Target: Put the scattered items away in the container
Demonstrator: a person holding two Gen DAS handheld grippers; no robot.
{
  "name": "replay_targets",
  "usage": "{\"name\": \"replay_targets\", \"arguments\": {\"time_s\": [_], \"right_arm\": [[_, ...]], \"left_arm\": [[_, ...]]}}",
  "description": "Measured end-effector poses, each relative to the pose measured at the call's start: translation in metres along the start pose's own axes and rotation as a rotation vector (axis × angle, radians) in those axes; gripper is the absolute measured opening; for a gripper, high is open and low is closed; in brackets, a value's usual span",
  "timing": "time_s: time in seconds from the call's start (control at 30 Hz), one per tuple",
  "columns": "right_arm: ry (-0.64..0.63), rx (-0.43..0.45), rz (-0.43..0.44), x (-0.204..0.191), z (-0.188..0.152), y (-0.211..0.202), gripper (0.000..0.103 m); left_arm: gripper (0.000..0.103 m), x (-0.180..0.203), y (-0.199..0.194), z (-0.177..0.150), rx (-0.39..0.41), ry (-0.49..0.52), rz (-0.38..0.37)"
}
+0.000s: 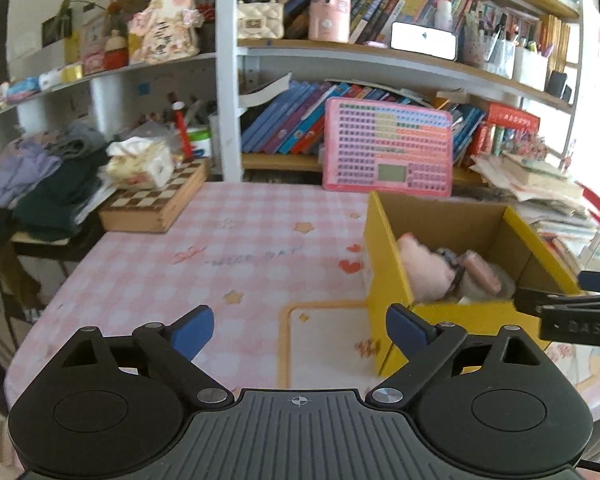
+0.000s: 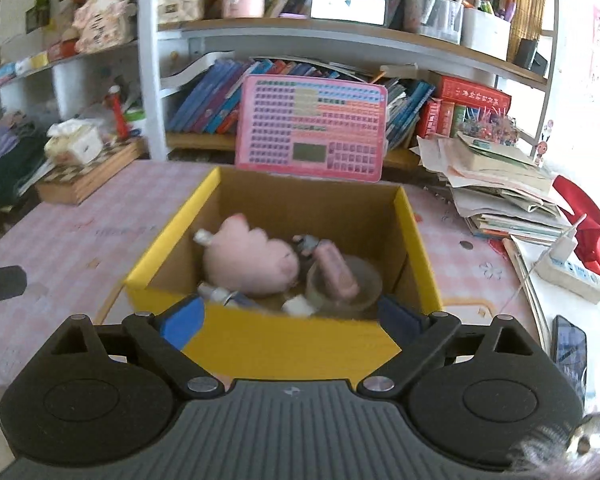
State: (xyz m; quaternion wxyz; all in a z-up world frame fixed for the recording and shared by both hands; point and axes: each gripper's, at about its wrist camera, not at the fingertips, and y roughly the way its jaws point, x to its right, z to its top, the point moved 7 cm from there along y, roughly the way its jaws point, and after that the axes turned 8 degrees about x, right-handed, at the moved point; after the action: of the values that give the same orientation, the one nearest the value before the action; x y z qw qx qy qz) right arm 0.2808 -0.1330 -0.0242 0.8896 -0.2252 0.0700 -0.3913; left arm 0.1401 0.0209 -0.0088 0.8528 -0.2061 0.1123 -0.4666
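While the left wrist view looks across the pink checked counter [image 1: 204, 248], the left hand-held gripper [image 1: 300, 330] sits at 6 o'clock with its blue pads spread wide and nothing between them. A yellow cardboard box [image 1: 384, 264] stands at about 3 o'clock on the counter, holding a pink plush toy [image 1: 422, 268] and a pink case [image 1: 482, 270]. Black parts of the right hand-held gripper [image 1: 568, 312] poke in at the right edge, just over the box's near corner. A pink keyboard toy [image 1: 388, 146] leans against the bookshelf at 1 o'clock, and a chessboard box [image 1: 156, 204] lies at 10 o'clock.

From the right wrist view, the right hand-held gripper [image 2: 290, 318] is also wide open and empty, poised over the box's near wall [image 2: 284, 344]. Inside the box lie the plush toy [image 2: 252, 260], a clear bowl [image 2: 366, 286] carrying the pink case [image 2: 336, 270], and small white bottles [image 2: 220, 294]. A phone [image 2: 570, 346] lies at 4 o'clock.
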Motion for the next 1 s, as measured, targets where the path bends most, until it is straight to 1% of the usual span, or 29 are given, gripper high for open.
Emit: {"name": "replay_targets", "arguments": {"time_s": [0.1,0.23,0.27,0.37,0.43,0.5,0.6,0.77,0.9,1.0], "right_arm": [[0.019,0.003,-0.025,-0.006,-0.012,-0.021,0.096],[0.039,0.004,-0.064,-0.017,-0.031,-0.044,0.096],[0.035,0.001,-0.065,-0.020,-0.035,-0.048,0.096],[0.012,0.004,-0.052,-0.034,-0.043,-0.062,0.096],[0.009,0.013,-0.049,-0.040,-0.047,-0.072,0.097],[0.007,0.012,-0.053,-0.044,-0.051,-0.079,0.097],[0.002,-0.002,-0.059,-0.050,-0.061,-0.088,0.098],[-0.002,-0.013,-0.057,-0.058,-0.067,-0.100,0.102],[-0.012,-0.004,-0.053,-0.065,-0.067,-0.108,0.103],[-0.030,-0.008,-0.050,-0.070,-0.069,-0.111,0.103]], "left_arm": [[0.095,-0.006,-0.015,-0.013,-0.013,0.021,0.018],[0.095,-0.012,-0.033,-0.030,-0.035,0.043,-0.002],[0.095,-0.013,-0.037,-0.034,-0.036,0.050,-0.003],[0.100,-0.019,-0.051,-0.045,-0.019,0.082,0.010],[0.100,-0.023,-0.059,-0.052,-0.017,0.096,0.026],[0.100,-0.027,-0.067,-0.058,-0.024,0.092,0.020],[0.100,-0.030,-0.078,-0.060,-0.012,0.082,0.008],[0.101,-0.034,-0.089,-0.057,0.013,0.075,-0.003],[0.101,-0.035,-0.095,-0.060,0.010,0.076,-0.019],[0.103,-0.036,-0.097,-0.067,-0.018,0.068,-0.041]]}}
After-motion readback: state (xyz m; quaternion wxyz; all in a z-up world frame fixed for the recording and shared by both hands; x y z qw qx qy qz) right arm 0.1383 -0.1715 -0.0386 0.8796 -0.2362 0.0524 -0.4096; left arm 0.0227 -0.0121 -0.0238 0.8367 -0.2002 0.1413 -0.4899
